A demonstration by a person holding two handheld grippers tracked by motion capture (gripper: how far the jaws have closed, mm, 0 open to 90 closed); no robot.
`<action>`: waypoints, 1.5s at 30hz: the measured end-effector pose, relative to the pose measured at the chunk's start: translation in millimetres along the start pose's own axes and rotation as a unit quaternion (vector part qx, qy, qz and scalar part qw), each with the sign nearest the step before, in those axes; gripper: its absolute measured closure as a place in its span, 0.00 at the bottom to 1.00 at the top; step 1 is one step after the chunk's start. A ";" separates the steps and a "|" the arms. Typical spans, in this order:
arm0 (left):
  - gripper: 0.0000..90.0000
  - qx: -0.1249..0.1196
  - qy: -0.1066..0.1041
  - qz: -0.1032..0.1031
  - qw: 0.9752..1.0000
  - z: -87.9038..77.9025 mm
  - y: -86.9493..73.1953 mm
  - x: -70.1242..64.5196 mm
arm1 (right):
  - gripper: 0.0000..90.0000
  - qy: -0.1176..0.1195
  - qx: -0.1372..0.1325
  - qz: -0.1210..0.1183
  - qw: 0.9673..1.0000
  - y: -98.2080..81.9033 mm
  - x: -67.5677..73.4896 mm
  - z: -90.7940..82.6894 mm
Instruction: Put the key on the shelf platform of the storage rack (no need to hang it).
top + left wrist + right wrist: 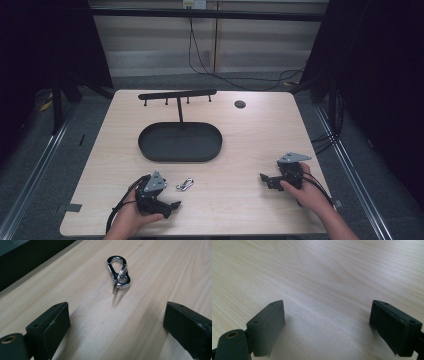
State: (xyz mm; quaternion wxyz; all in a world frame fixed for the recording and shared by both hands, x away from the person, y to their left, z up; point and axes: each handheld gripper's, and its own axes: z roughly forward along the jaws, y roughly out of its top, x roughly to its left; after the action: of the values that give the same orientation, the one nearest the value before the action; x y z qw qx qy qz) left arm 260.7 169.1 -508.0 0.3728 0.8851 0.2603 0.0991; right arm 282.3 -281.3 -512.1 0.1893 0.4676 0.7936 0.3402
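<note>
both claws wide open over the desk, nothing gripped.

light wood desk (240,145): black oval tray (180,142) mid-desk, looks empty; behind it a black t-shaped rack (177,95) with small pegs; small dark round disc (240,104) back right. silver carabiner clip (118,272) with a key ring looped on it lies flat on the desk near the front, just beside the left claw (172,205), ahead of its spread jaws, not touching, nothing between them. right claw (263,178) sits well apart on the right side, jaws spread, bare wood between them.
</note>
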 end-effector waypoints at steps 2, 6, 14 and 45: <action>0.07 0.000 0.000 0.000 1.000 0.0 0.0 0.0 | 0.14 0.000 0.000 0.000 1.000 0.0 0.0 0.0; 0.08 0.000 0.005 -0.006 1.000 0.0 0.0 -1.5 | 0.14 0.000 0.000 0.000 1.000 0.0 0.0 0.0; 0.21 0.057 0.007 -0.026 0.998 -8.5 11.0 -2.2 | 0.14 0.000 0.000 0.000 1.000 0.0 -0.1 0.0; 0.38 0.182 -0.026 -0.050 0.982 -6.7 63.0 5.2 | 0.14 0.000 0.000 0.000 1.000 0.0 0.0 0.0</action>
State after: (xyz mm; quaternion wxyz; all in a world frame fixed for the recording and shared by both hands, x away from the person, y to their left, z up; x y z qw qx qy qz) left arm 286.9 139.0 -458.6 0.2163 0.9265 0.3078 0.0082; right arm 282.4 -281.3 -512.1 0.1891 0.4677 0.7936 0.3401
